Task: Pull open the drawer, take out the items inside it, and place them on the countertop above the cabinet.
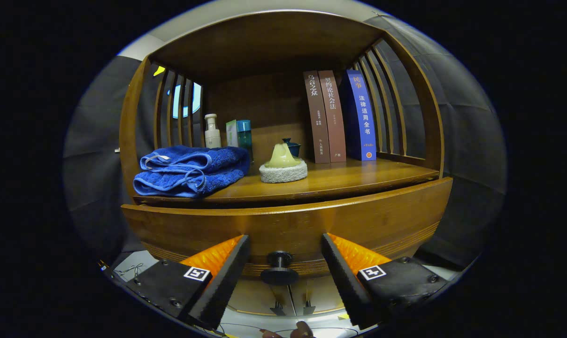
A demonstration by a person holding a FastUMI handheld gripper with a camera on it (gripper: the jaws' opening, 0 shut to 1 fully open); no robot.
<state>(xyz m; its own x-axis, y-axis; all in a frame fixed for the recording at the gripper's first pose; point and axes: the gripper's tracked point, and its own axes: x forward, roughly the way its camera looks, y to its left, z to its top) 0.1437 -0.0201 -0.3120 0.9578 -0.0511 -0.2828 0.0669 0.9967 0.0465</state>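
the tool (pixel 281 244) is spread wide, fingers either side of the drawer's dark knob (pixel 278 269) at lower centre, not touching it. a folded blue towel (pixel 189 171) lies on the table (pixel 340 180) at centre left.

Setting: staged home corner inside a booth. Wooden cabinet (pixel 283 220) with slatted sides; shelf holds folded towel (pixel 189 171) at 9 o'clock, toiletry bottles (pixel 213 131), three books (pixel 340 117) at 1 o'clock. Dark cloth (pixel 466 141) hangs behind.
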